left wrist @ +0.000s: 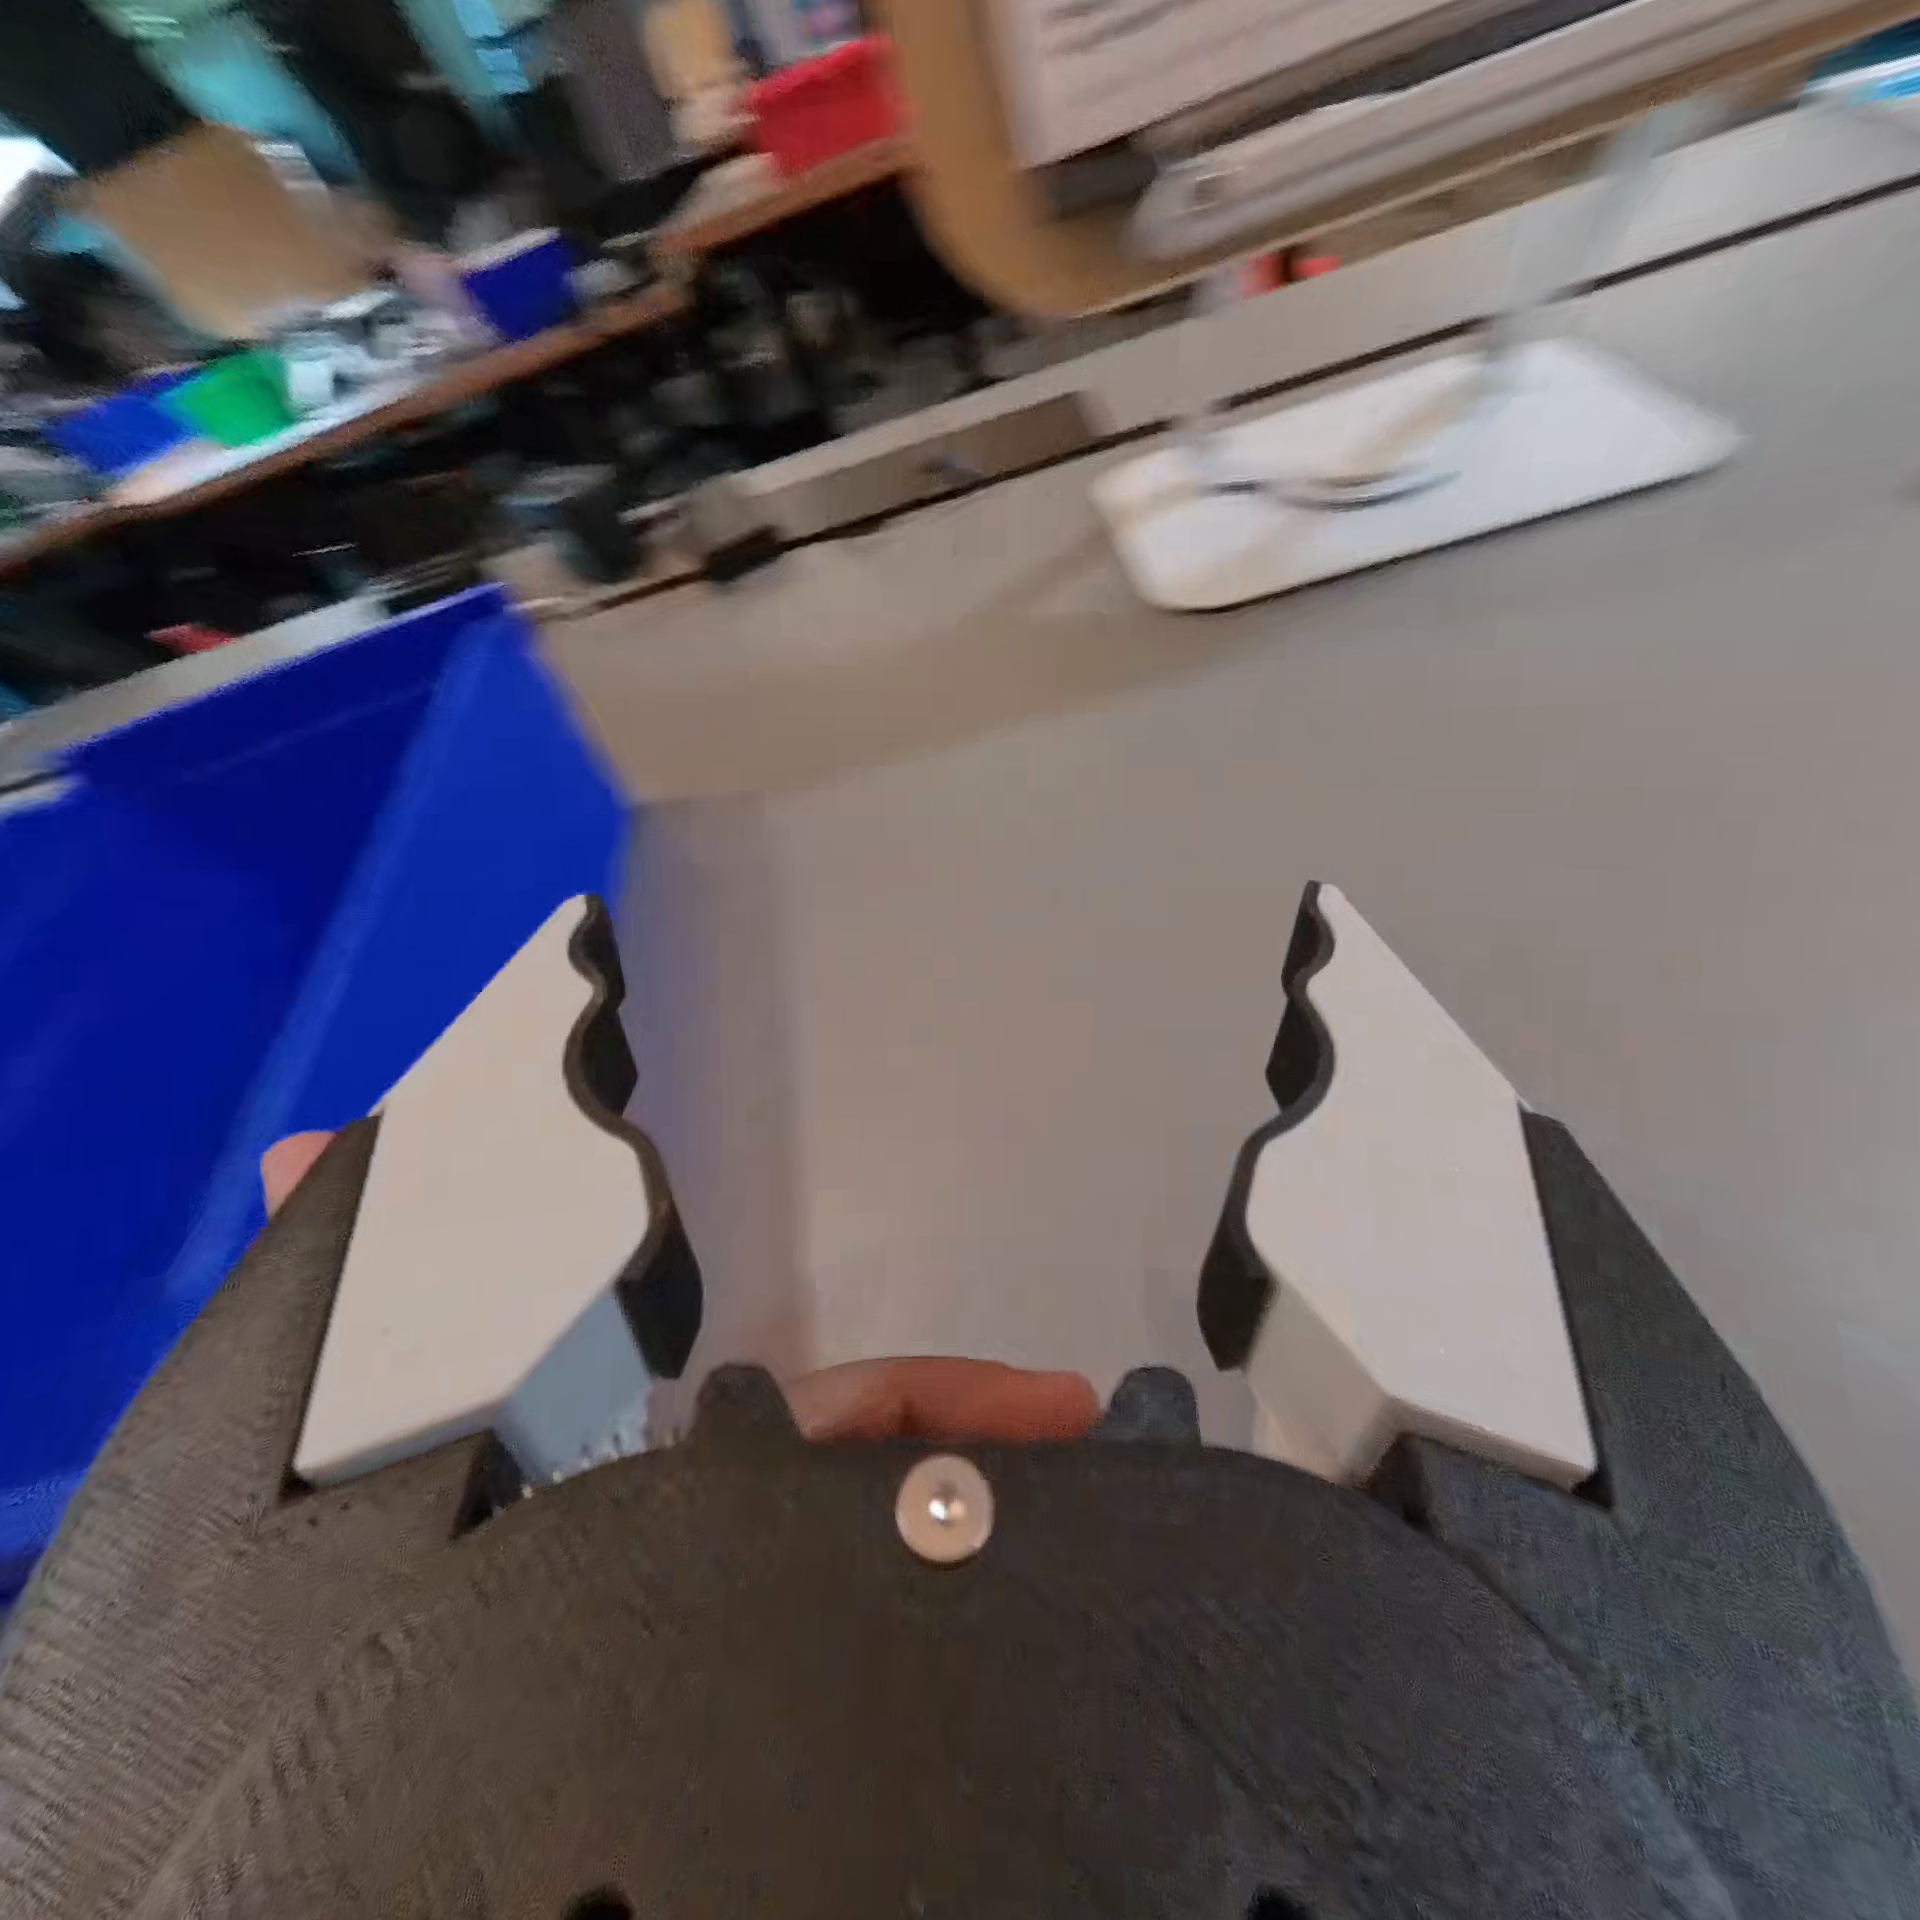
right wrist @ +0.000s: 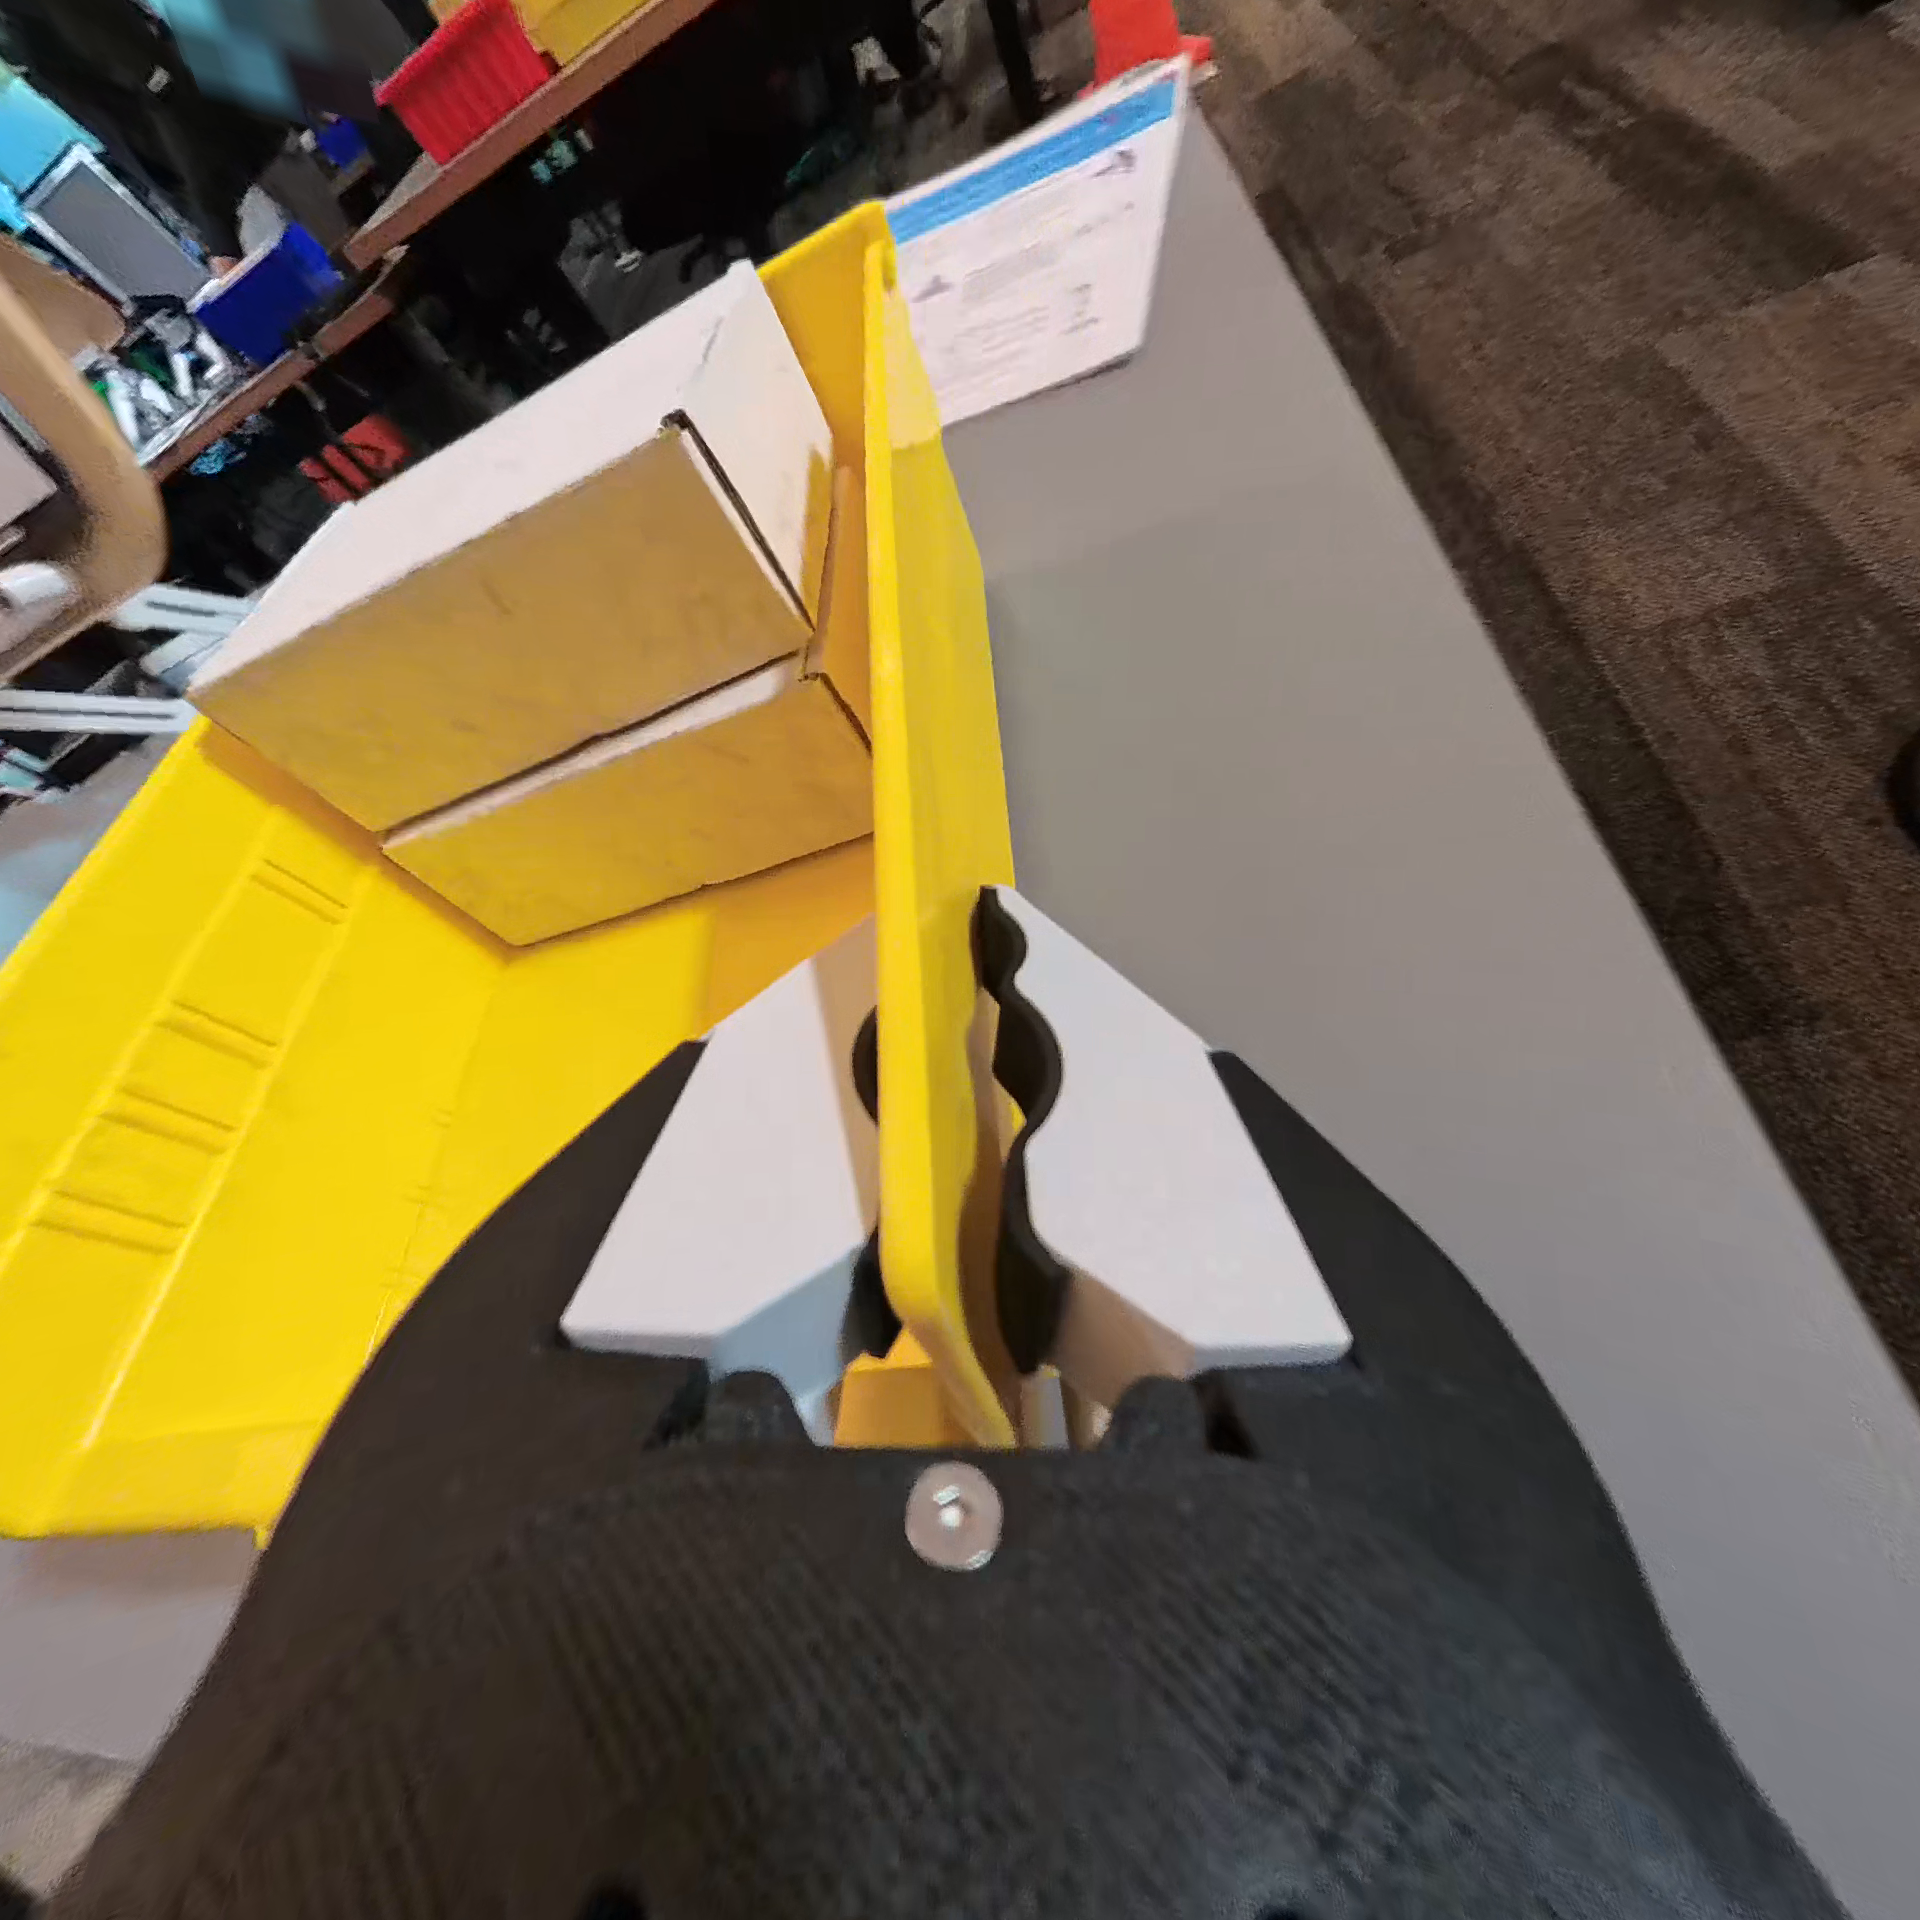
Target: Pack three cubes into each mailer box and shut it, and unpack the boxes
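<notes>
In the right wrist view my right gripper (right wrist: pixel 925 997) is shut on the right side wall of a yellow bin (right wrist: pixel 925 727); the wall runs up between the jaws. Two shut cardboard mailer boxes sit stacked in the bin's far right corner, the upper box (right wrist: pixel 520 613) on the lower box (right wrist: pixel 644 821). In the left wrist view my left gripper (left wrist: pixel 951 925) is open and empty over the grey table (left wrist: pixel 1351 831), just right of a blue bin (left wrist: pixel 260 935). No cubes show in either view.
A white stand base (left wrist: pixel 1403 478) rests on the table beyond the left gripper. A printed paper sheet (right wrist: pixel 1039 239) lies at the table's far end past the yellow bin. The table's right edge drops to dark carpet (right wrist: pixel 1662 416). Cluttered shelves stand behind. The white stand base (left wrist: pixel 1403 478) lies some 35 cm from my left tips, 55 cm from my right tips.
</notes>
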A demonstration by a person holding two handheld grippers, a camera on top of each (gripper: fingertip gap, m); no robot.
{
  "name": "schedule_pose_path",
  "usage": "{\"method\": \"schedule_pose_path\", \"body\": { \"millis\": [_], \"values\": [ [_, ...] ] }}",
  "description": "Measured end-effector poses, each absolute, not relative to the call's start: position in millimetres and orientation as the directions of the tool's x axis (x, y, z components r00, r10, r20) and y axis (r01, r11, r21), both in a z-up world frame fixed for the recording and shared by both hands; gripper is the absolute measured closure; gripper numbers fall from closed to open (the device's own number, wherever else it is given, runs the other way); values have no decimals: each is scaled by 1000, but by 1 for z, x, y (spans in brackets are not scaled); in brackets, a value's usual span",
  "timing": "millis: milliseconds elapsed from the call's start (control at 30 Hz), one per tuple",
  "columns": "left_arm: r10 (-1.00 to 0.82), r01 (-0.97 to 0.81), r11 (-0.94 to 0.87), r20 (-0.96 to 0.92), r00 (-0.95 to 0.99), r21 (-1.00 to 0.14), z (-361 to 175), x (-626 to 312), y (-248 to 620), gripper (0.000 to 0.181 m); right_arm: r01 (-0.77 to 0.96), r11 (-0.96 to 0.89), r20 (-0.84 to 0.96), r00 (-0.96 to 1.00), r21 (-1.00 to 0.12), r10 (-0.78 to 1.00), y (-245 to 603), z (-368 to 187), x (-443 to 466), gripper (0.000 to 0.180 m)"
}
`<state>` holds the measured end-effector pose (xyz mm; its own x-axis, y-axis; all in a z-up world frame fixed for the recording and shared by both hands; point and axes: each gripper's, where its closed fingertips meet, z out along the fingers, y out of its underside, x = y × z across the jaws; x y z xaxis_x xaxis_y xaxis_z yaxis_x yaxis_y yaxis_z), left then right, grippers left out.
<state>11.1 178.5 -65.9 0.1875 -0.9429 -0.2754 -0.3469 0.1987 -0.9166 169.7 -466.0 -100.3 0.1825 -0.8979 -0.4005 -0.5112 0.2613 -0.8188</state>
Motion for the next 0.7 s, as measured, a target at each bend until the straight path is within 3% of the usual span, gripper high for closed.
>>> {"method": "schedule_pose_path", "body": {
  "millis": [100, 267, 333, 433, 700],
  "values": [
    [-856, -380, 195, -346, 384, -904, -54, -12, 259, 68, -515, 232, -413, 270, -825, -870, -431, -88, 170, 172],
    [-837, -521, 145, -385, 389, -841, -82, -21, 319, 91, -525, 167, -437, 447, -834, -780, -352, -63, 164, 173],
    [-844, -553, 150, -397, 361, -820, -95, -18, 323, 113, -535, 131, -443, 511, -835, -737, -315, -58, 159, 173],
    [-841, -552, 209, -437, 319, -807, -95, -16, 324, 168, -551, 65, -446, 596, -832, -668, -257, -57, 148, 173],
    [-900, -465, 125, -297, 317, -876, -66, -28, 332, 177, -585, -62, -482, 720, -809, -500, -94, -73, 116, 173]
  ]
}}
